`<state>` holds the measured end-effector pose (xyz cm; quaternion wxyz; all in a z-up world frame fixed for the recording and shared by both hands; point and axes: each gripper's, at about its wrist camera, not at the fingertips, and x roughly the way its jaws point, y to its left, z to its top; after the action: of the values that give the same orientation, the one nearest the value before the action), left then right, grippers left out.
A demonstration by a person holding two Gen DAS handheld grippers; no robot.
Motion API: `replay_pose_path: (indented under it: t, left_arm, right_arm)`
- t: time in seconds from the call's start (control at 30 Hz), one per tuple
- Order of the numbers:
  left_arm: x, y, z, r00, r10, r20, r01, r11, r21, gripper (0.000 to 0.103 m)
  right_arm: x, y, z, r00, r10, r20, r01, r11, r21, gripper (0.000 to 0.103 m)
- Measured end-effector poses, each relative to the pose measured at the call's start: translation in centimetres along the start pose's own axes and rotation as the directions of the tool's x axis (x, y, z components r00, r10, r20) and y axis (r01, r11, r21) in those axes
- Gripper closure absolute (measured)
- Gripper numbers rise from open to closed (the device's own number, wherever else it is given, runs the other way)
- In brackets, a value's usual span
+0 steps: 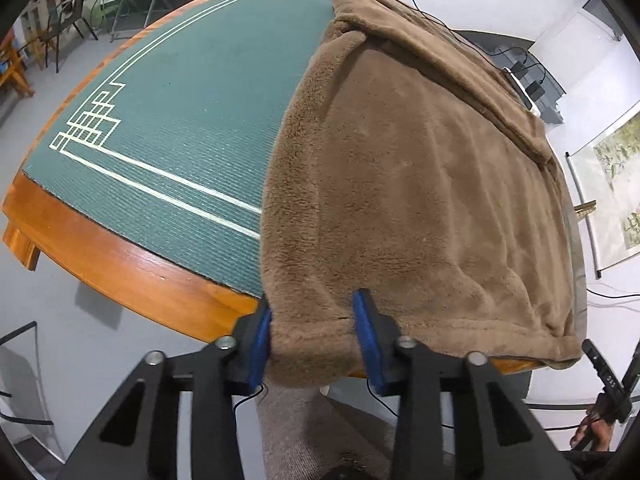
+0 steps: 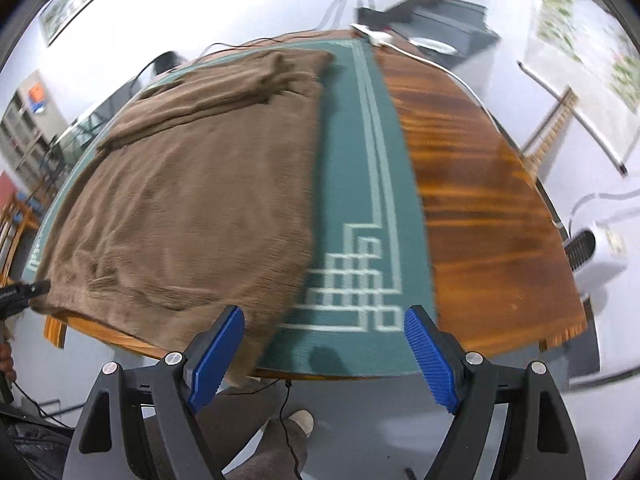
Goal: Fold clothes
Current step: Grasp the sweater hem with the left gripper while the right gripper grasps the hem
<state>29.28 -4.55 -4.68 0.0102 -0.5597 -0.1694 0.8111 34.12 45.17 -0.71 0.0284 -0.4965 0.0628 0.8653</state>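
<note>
A brown fleece garment (image 1: 420, 184) lies spread on a green mat (image 1: 192, 120), with a fold along its far end. Its near left corner hangs over the table's front edge, and my left gripper (image 1: 314, 340) is shut on that bunched corner, cloth filling the gap between the blue pads (image 1: 366, 332). In the right wrist view the same garment (image 2: 192, 192) fills the left half. My right gripper (image 2: 324, 356) stands open just off the table's front edge, nothing between its fingers. Its left finger (image 2: 216, 356) is close beside the garment's near right corner.
The mat (image 2: 352, 184) covers a wooden table (image 2: 480, 200). A white cable (image 2: 440, 68) runs along the bare wood, and a white heater (image 2: 596, 256) stands on the floor to the right. Chairs (image 1: 60, 28) stand beyond the far left. A person's legs and foot (image 2: 296, 420) are below.
</note>
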Motion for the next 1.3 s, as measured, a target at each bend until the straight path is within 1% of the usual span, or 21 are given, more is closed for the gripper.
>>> replay_pose_path:
  t: [0.03,0.13,0.2,0.27,0.37,0.63,0.67,0.73,0.8,0.83,0.87,0.97,1.0,1.1,1.27,1.3]
  left_arm:
    - [-0.1,-0.1,0.1,1.000,-0.004,0.000,0.004,1.000,0.004,0.070]
    - [-0.1,-0.6,0.3,1.000,-0.002,-0.003,0.002,1.000,0.026,0.070]
    - [0.0,-0.9,0.4,1.000,-0.001,-0.007,0.001,0.999,0.032,0.070]
    - [0.0,-0.6,0.4,1.000,-0.004,-0.011,0.005,1.000,0.031,0.070]
    - [0.0,-0.2,0.3,1.000,-0.010,-0.018,0.010,1.000,0.028,0.070]
    - [0.3,-0.2,0.4,0.999,0.000,-0.033,0.001,1.000,0.024,0.070]
    - [0.3,-0.2,0.4,0.999,0.001,-0.034,0.000,1.000,0.025,0.070]
    - [0.3,-0.3,0.4,0.999,0.005,-0.037,-0.004,1.000,0.031,0.070]
    - [0.4,-0.5,0.4,0.999,0.012,-0.041,-0.011,0.999,0.039,0.070]
    - [0.4,-0.6,0.4,0.999,0.020,-0.044,-0.018,0.999,0.043,0.068]
    - [0.5,-0.6,0.4,0.999,0.027,-0.047,-0.025,0.999,0.047,0.067]
    - [0.7,-1.3,0.5,0.996,0.060,-0.059,-0.056,0.996,0.066,0.064]
    - [0.7,-1.6,0.6,0.995,0.073,-0.064,-0.068,0.995,0.078,0.061]
    - [0.9,-2.3,0.5,0.993,0.101,-0.062,-0.095,0.991,0.091,0.059]
    - [0.3,-2.4,0.1,0.994,0.106,-0.026,-0.104,0.992,0.074,0.059]
    - [0.1,-2.4,0.1,0.994,0.106,-0.018,-0.105,0.992,0.069,0.061]
  right_arm:
    - [0.0,-0.6,-0.1,1.000,0.006,-0.005,-0.006,1.000,0.021,0.019]
    - [0.2,-1.4,0.0,0.996,0.086,-0.016,-0.085,0.993,0.087,0.019]
    - [0.6,-1.3,0.1,0.988,0.154,-0.024,-0.150,0.982,0.117,0.019]
    - [1.2,-0.8,0.2,0.974,0.224,-0.041,-0.216,0.966,0.142,0.019]
    - [2.3,0.9,0.4,0.963,0.259,-0.078,-0.249,0.962,0.111,0.019]
    - [3.9,3.4,0.9,0.966,0.221,-0.131,-0.218,0.975,0.036,0.019]
    - [4.0,3.6,1.0,0.968,0.210,-0.135,-0.208,0.978,0.027,0.021]
    - [4.1,4.1,1.2,0.969,0.198,-0.148,-0.198,0.980,0.012,0.027]
    - [4.1,4.7,1.2,0.965,0.204,-0.163,-0.207,0.978,-0.004,0.043]
    - [4.0,5.1,1.1,0.964,0.204,-0.171,-0.211,0.977,-0.022,0.046]
    - [4.0,5.7,1.0,0.963,0.203,-0.179,-0.214,0.976,-0.044,0.053]
    - [4.2,5.9,0.9,0.963,0.198,-0.181,-0.212,0.975,-0.060,0.054]
    - [4.2,5.8,0.9,0.962,0.204,-0.184,-0.217,0.975,-0.056,0.054]
    - [4.4,5.4,1.2,0.955,0.223,-0.198,-0.236,0.971,-0.044,0.054]
    - [4.8,6.0,1.9,0.950,0.204,-0.237,-0.228,0.970,-0.082,0.054]
    - [4.9,5.9,2.0,0.948,0.206,-0.243,-0.231,0.969,-0.082,0.054]
